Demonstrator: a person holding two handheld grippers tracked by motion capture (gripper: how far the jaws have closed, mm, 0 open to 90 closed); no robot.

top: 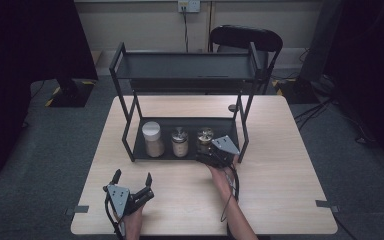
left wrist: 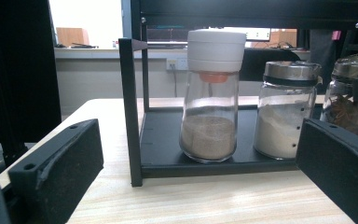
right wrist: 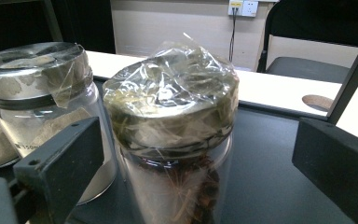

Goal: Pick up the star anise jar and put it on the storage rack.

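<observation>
Right gripper (right wrist: 186,154), jaws wide open around the foil-capped jar (right wrist: 172,135); closing off-centre may topple it into the neighbouring jar (right wrist: 37,98).

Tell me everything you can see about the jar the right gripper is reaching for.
The glass jar stands upright on the black rack's bottom shelf, rightmost of three in the high view. Its round metal-looking lid is wrapped in crinkled clear plastic film. Inside are dark reddish-brown pieces, possibly star anise. A jar of pale powder stands close on its left. The right gripper is open, a jaw on each side, not touching it.
</observation>
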